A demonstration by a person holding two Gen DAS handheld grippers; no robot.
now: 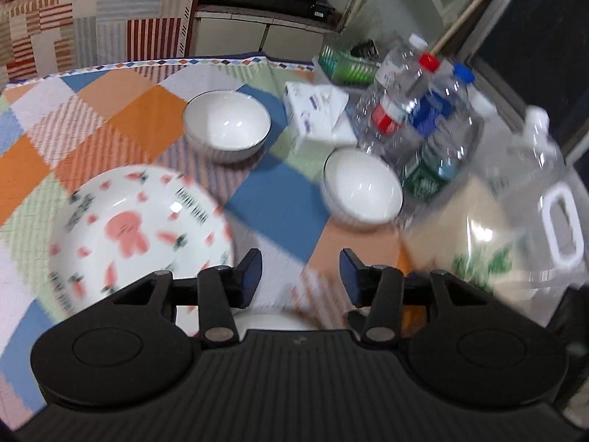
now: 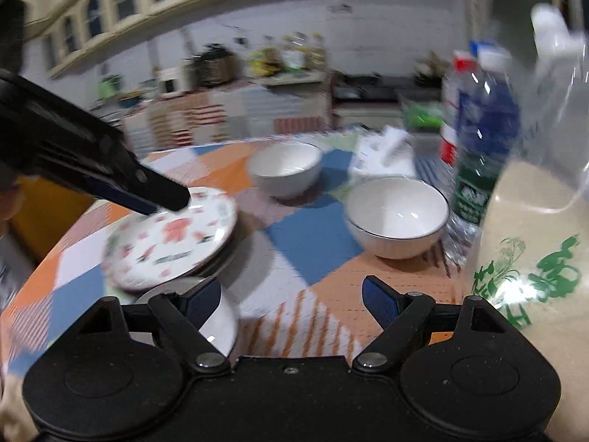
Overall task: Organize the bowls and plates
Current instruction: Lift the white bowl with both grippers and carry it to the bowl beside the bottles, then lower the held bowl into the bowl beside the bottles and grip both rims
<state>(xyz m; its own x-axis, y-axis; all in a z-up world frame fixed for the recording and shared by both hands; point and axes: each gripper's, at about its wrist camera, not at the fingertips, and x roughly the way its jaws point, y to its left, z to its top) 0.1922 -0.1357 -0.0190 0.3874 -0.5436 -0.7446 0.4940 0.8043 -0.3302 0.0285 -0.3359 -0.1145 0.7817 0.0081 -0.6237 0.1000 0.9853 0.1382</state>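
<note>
Left wrist view: left gripper (image 1: 300,276) is released, nothing between its pads, and so is the right gripper (image 2: 291,300). Rabbit-print white plate (image 1: 140,228) sits nearest on the patchwork tablecloth (image 1: 121,110), two white ceramic bowls (image 1: 226,125) (image 1: 362,188) beyond, crowded by clear plastic bottles (image 1: 416,103) and a big jug (image 1: 515,221).

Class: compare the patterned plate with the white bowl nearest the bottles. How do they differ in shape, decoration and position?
The patterned plate is shallow and wide; the white bowl is deep and rounded. The plate carries pink and dark prints; the bowl is plain white inside with a dark rim. The plate sits by the left gripper, the bowl beside the bottles. Both are empty, upright, on the checked cloth.
</note>
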